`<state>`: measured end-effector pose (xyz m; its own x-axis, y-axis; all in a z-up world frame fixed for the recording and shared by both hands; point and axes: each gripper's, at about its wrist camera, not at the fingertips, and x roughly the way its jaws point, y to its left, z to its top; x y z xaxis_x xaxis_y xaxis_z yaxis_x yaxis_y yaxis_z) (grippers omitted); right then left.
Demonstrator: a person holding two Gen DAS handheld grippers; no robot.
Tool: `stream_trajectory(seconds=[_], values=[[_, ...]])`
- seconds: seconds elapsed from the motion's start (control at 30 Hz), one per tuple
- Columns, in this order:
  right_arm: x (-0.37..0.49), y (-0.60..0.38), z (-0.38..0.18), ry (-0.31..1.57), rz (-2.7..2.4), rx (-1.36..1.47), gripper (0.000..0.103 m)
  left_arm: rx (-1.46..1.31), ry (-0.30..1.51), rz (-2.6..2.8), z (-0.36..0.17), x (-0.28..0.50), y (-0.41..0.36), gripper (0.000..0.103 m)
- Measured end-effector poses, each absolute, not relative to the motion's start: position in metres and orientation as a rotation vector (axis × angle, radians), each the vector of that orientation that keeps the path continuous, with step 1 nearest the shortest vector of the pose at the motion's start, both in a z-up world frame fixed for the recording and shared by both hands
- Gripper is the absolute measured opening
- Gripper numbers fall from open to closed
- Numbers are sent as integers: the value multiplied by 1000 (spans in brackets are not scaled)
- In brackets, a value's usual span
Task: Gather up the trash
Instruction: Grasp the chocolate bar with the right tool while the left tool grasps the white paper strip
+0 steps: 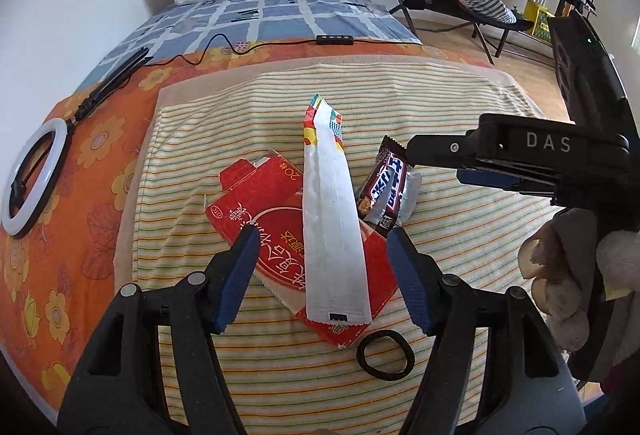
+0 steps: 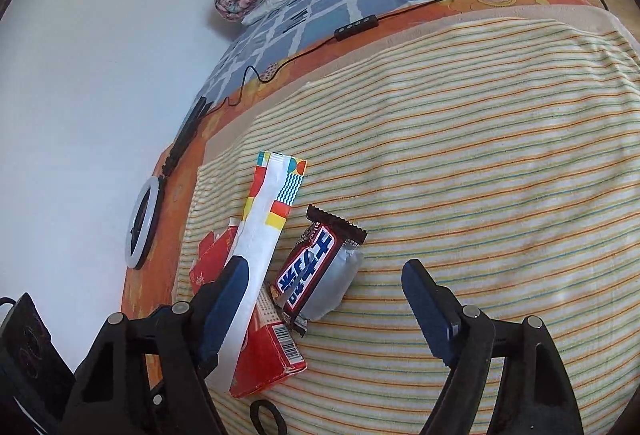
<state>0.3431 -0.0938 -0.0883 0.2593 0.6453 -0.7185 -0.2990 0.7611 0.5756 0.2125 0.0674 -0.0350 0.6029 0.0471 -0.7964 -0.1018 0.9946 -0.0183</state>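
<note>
Collection barely begun: at frame centre the red box (image 1: 280,235), long white wrapper (image 1: 332,235) and candy wrapper (image 2: 316,271) lie uncollected on the striped towel (image 2: 480,155), left gripper (image 1: 320,259) and right gripper (image 2: 324,303) both open, empty.

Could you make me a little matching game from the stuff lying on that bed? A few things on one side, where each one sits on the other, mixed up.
Things:
1. long white wrapper
2. red carton
3. black hair tie
4. ring light

Places:
A. on the orange flowered sheet, off the striped towel
B. flat on the striped towel, under another piece of trash
C. lying across the top of the red carton
D. on the striped towel, just beside the carton's near corner

Pairs: 1-C, 2-B, 3-D, 4-A
</note>
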Motion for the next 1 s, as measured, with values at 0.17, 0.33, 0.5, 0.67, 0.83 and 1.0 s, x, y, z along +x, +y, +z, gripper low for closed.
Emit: stream_trajectory(seconds=[0.17, 0.33, 0.5, 0.67, 0.83, 1.0], values=[[352, -78, -100, 1161, 637, 361, 73, -76, 939, 68, -46, 219, 70, 59], [353, -62, -99, 1132, 607, 274, 72, -98, 983, 66, -62, 222, 76, 32], [347, -45, -95, 1093, 567, 147, 71, -105, 961, 81, -60, 221, 80, 26], [339, -31, -94, 1059, 546, 26, 62, -120, 942, 113, -56, 218, 92, 20], [332, -28, -94, 1024, 560, -60, 40, -138, 929, 141, -52, 209, 106, 18], [327, -32, -90, 1013, 571, -78, 18, -136, 921, 151, -48, 202, 108, 18]])
